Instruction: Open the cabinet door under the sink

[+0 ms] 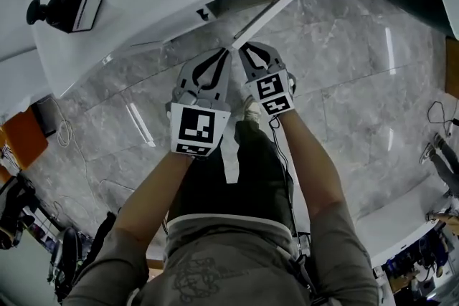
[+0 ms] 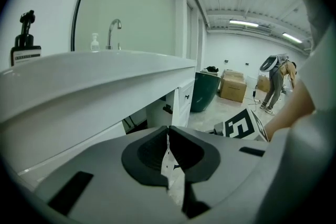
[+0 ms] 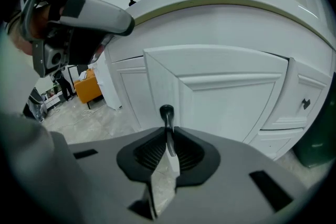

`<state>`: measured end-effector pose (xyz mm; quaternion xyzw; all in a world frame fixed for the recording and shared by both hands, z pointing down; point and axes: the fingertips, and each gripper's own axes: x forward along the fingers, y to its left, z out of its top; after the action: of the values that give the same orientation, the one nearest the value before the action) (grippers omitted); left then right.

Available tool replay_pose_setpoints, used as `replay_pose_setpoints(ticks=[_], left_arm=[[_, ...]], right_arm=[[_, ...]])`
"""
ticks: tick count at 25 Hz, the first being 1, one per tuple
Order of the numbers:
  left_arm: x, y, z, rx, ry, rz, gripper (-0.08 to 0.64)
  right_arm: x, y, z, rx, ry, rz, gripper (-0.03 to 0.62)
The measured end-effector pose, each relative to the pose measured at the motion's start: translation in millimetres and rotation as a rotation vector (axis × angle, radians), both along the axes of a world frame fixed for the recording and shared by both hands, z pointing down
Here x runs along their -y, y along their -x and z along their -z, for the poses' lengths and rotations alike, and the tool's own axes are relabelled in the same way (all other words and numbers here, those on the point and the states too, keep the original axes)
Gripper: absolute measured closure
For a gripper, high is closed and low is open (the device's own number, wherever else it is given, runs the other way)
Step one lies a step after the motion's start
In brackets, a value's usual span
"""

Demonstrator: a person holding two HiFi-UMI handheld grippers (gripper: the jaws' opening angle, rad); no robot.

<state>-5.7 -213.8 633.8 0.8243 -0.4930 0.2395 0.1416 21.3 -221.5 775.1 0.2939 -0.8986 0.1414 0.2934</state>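
Pinching the small dark rounded knob (image 3: pixel 166 111) at the edge of the white panelled cabinet door (image 3: pixel 226 102), the right gripper (image 3: pixel 168 136) has its 2 ribbed dark fingers clamped on the knob's stem. In the head view the door's thin top edge (image 1: pixel 280 7) angles out from the curved vanity, above grey marbled floor tiles (image 1: pixel 358 82). The left gripper (image 2: pixel 168 136) sits just beside the right one, its 2 fingers together on nothing. On the glossy white tabletop (image 2: pixel 105 68) stand 1 chrome faucet (image 2: pixel 114 29) and 1 black pump bottle (image 2: pixel 25 39).
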Motion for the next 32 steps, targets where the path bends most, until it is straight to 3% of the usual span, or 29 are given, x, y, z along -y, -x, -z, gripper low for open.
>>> replay_pose_setpoints(ticks=[7, 12, 16, 23, 28, 32], left_arm=[[0, -11, -6, 0.008, 0.053, -0.018, 0.534], [-8, -40, -10, 0.008, 0.085, -0.100, 0.533], [-11, -56, -14, 0.002, 0.103, -0.117, 0.534], [-19, -59, -23, 0.032, 0.133, -0.170, 0.533], [-22, -61, -31, 0.035, 0.153, -0.203, 0.534], [-26, -82, -34, 0.025, 0.159, -0.261, 0.534]], right_arm=[[-20, -33, -4, -0.011, 0.020, -0.020, 0.535], [-33, -57, -2, 0.031, 0.051, -0.028, 0.540], [-35, -66, -1, 0.031, 0.054, -0.027, 0.540], [-41, -89, -2, 0.016, -0.003, -0.105, 0.545], [-45, -129, -2, -0.005, -0.003, -0.143, 0.549], [-45, -160, -4, -0.048, -0.016, -0.105, 0.546]])
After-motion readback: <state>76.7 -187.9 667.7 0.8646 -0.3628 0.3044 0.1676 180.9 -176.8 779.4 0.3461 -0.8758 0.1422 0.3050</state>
